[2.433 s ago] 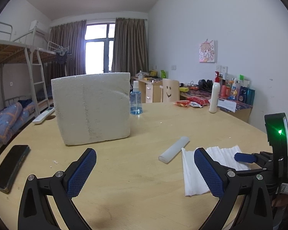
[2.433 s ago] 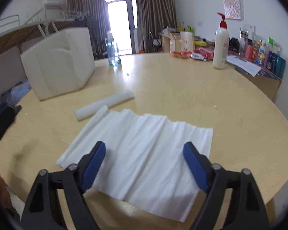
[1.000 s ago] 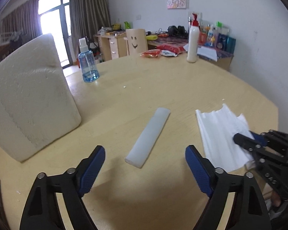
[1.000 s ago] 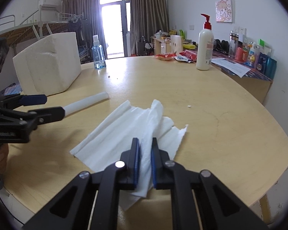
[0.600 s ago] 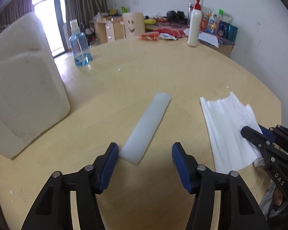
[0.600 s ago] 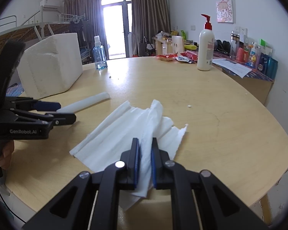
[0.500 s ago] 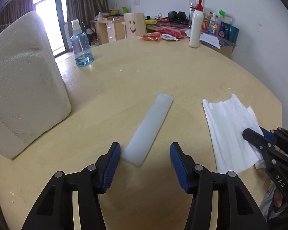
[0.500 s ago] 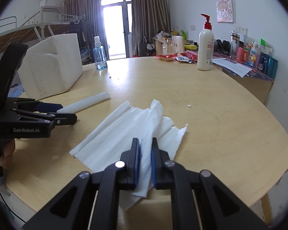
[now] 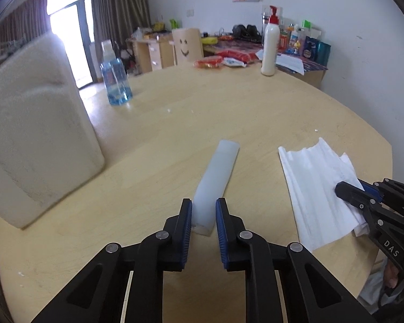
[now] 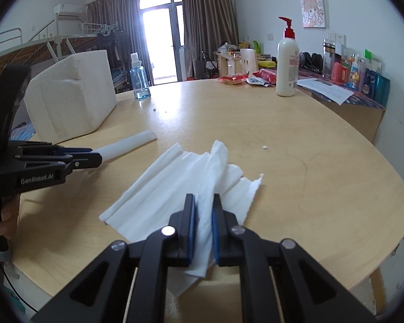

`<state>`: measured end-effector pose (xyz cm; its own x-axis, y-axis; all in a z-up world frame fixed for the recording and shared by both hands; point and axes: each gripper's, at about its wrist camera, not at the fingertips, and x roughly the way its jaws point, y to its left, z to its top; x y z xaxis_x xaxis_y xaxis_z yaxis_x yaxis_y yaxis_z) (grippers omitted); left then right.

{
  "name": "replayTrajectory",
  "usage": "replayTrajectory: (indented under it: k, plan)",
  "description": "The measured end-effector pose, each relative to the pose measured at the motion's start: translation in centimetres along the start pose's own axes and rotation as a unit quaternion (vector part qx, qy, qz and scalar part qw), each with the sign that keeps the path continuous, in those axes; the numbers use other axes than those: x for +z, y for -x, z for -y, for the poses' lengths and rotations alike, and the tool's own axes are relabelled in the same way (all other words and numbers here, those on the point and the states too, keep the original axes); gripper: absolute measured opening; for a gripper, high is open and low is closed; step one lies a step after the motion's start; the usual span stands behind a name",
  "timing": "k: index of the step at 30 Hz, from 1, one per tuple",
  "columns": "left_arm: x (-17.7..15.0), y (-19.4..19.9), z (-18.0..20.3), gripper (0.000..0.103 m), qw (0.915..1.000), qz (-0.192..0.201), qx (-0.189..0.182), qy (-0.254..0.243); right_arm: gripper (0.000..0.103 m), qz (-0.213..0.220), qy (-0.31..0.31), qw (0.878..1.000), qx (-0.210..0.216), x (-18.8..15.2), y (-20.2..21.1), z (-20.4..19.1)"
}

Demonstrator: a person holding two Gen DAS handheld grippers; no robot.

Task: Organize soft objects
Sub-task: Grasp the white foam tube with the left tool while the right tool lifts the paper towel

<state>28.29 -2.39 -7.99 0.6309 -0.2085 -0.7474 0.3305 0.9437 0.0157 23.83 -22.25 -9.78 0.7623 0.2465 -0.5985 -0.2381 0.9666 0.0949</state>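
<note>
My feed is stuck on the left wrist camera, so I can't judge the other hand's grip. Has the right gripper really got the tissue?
Observer: Yes. The right gripper is shut on a raised fold of the white tissue.
Operator: Is the tissue off the table?
Observer: Mostly not; it lies spread on the wooden table.
Operator: And my left gripper?
Observer: The left gripper is closed around the end of the foam strip.

Both wrist views look low and forward across the round table (image 9: 256, 113), sharing its middle.
</note>
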Motion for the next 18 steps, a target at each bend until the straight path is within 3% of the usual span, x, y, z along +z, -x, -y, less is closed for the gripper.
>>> replayTrajectory:
  k: [2,18]
  plan:
    - [0.0,0.6,0.4,0.019,0.9998,0.015,0.012,-0.008,0.014,0.000,-0.001,1.000,0.001,0.0,0.0,0.1]
    - [-0.6,4.9,0.6,0.019,0.9974,0.071,0.005,-0.004,0.013,0.025,0.010,1.000,0.003,0.9,2.1,-0.6]
